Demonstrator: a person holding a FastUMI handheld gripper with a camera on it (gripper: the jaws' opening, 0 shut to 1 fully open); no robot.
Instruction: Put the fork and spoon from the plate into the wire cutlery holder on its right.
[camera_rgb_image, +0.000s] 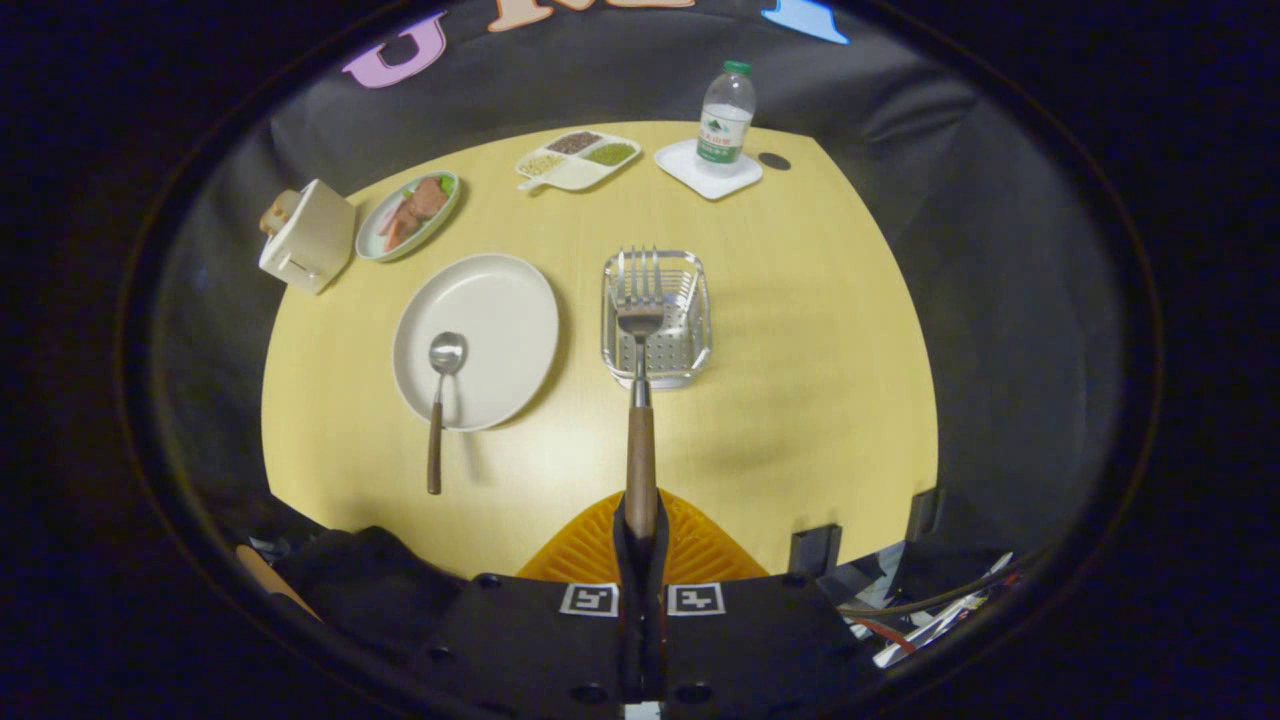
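The gripper (641, 530) is closed tight on the wooden handle of the steel-tined fork (640, 400), both fingers pressing its near end. The tines project forward and appear over the rectangular wire cutlery holder (690, 330) on the yellow table (800, 380). The wooden-handled steel spoon (440, 400) lies with its bowl on the round cream plate (500, 310), handle overhanging the near rim toward the gripper. Judgement: both utensils are rigid and light, the polished metal slippery (wood grips better); take the spoon by its overhanging handle.
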